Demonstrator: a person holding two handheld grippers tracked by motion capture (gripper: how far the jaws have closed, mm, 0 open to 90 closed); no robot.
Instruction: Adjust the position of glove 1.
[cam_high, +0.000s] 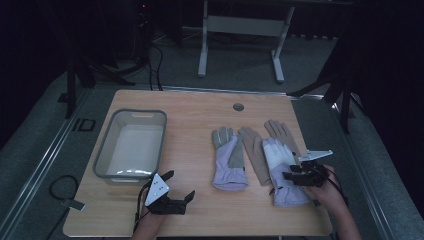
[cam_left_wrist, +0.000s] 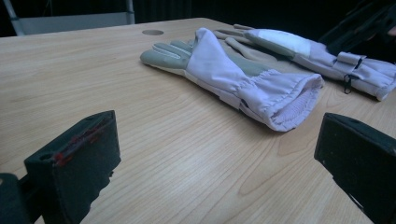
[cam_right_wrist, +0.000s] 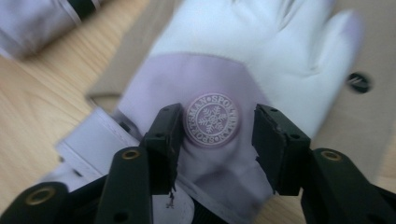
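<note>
Lay flat at the table's (cam_high: 200, 210) right side, cuff toward the person: a lilac and white glove (cam_high: 285, 172), partly over two tan gloves (cam_high: 256, 150). Carried a round snowflake badge (cam_right_wrist: 211, 120) on its back. Was straddled by the right gripper (cam_high: 289, 176), jaws spread either side of the badge, just above or on the fabric; whether touching could not be told. Just left of the tan gloves, a second lilac glove (cam_left_wrist: 243, 77), grey palm up. Left gripper (cam_high: 180, 192) near the front edge, jaws spread wide over bare wood, well apart from the gloves. Beyond it, a grey tub (cam_high: 107, 150).
</note>
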